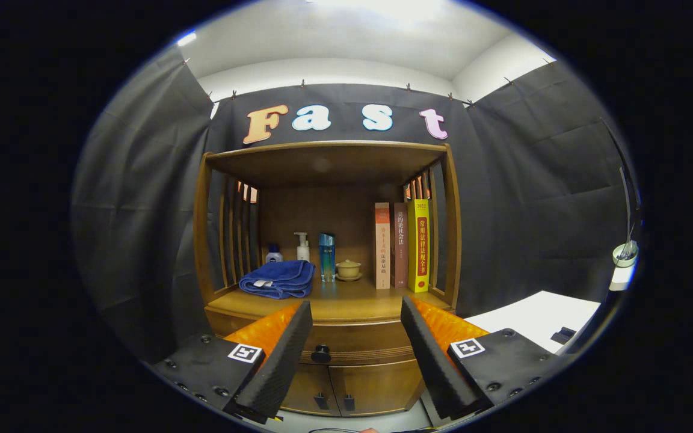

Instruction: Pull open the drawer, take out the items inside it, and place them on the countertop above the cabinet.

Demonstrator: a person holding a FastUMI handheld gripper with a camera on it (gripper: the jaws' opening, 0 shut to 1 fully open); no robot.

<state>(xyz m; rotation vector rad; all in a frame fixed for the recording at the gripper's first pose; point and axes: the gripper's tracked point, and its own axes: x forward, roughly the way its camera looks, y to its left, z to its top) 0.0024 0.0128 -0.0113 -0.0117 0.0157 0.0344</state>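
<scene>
Facing the wooden cabinet [328,288], my gripper [355,316] hangs with its fingers spread wide and nothing between them but air. The drawer [352,346] sits shut just under the countertop [346,304], its dark round knob [321,353] showing in the gap between my fingers, nearer the left one; whatever lies inside is hidden behind the closed front. My two fingers cover the drawer's outer ends and the cabinet's lower corners. Below the drawer, two small doors [346,385] with dark pulls are partly cut off at the bottom. On the countertop, inside the open shelf, a folded blue towel [278,278] lies to the left, with a small bottle [274,254] and a white pump bottle [302,247] behind it, a tall blue bottle [326,257] beside them, and a small lidded cup [348,269] on a saucer. Three upright books [402,246] lean against the right slatted side. The front strip of the countertop ahead of these things is bare. A white table [533,319] stands to the right of the cabinet, a small dark object on it too tiny to make out.
</scene>
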